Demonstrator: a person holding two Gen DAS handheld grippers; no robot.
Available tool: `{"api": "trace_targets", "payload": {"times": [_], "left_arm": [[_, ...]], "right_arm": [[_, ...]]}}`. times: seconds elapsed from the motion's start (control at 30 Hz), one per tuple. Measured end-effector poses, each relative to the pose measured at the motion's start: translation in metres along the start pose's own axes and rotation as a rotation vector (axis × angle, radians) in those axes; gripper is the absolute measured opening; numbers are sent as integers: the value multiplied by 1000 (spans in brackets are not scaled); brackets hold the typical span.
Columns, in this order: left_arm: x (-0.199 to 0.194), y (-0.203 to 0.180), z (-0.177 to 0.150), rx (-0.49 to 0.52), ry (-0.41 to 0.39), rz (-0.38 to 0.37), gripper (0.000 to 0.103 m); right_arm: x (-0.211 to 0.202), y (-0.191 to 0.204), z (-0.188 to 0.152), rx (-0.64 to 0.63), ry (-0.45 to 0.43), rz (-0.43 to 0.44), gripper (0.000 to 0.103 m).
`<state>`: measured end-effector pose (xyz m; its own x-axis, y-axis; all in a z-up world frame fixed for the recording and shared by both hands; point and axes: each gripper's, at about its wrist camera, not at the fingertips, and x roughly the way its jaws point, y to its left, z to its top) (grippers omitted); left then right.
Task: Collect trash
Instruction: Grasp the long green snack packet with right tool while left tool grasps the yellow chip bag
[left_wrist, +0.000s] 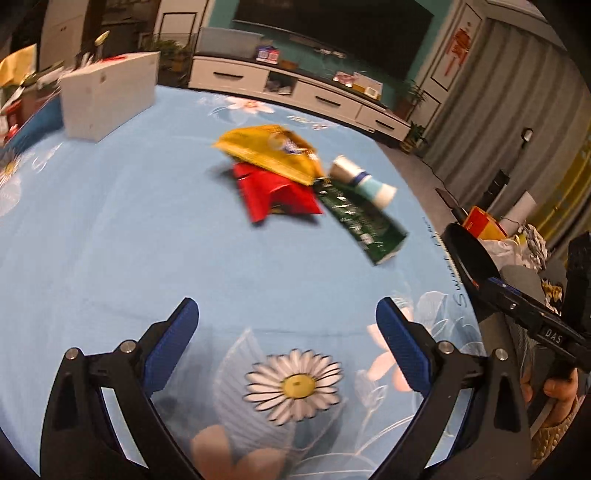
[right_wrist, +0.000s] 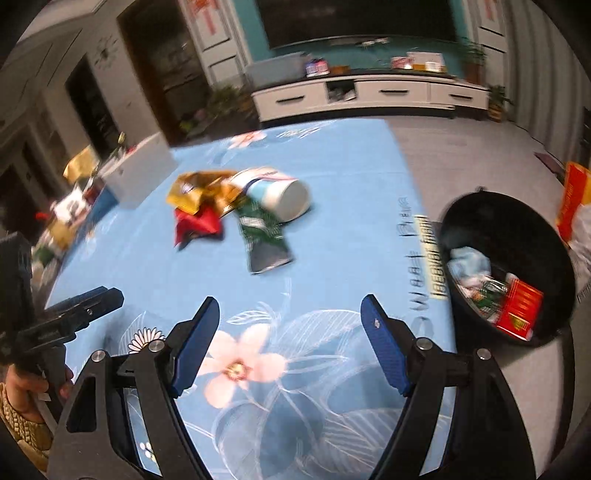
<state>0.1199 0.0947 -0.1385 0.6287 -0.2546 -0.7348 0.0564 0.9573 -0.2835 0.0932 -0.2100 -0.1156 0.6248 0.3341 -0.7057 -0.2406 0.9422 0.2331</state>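
Observation:
A heap of trash lies mid-table on the blue flowered cloth (left_wrist: 122, 236): a yellow wrapper (left_wrist: 267, 149), a red wrapper (left_wrist: 273, 194), a green packet (left_wrist: 360, 218) and a white and blue cup (left_wrist: 364, 179) on its side. In the right wrist view the same heap shows the yellow wrapper (right_wrist: 197, 190), red wrapper (right_wrist: 197, 223), green packet (right_wrist: 264, 238) and cup (right_wrist: 277, 192). My left gripper (left_wrist: 286, 314) is open and empty, well short of the heap. My right gripper (right_wrist: 290, 308) is open and empty too. A black bin (right_wrist: 546, 236) beside the table's right edge holds trash.
A white box (left_wrist: 107, 96) stands at the table's far left, with clutter (right_wrist: 70, 210) beyond it. The bin's rim (left_wrist: 467, 251) shows at the right table edge. A white TV cabinet (right_wrist: 373, 94) runs along the far wall. A hand (right_wrist: 22, 384) holds the other gripper's handle.

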Motion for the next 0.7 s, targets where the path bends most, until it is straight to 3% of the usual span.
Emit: {"api": "trace_targets", "payload": {"times": [0.33,0.5,0.7], "left_arm": [[13,35,18,-44,-16,2,97],[25,39,59,-11,-60,20,97],[52,26,117,26,-99,11,97]], "right_arm": [[68,41,44,-158,40,-16,77],[107,47,58,-205,87,-39,70],[127,45,59,-221,106,-49,60]]}}
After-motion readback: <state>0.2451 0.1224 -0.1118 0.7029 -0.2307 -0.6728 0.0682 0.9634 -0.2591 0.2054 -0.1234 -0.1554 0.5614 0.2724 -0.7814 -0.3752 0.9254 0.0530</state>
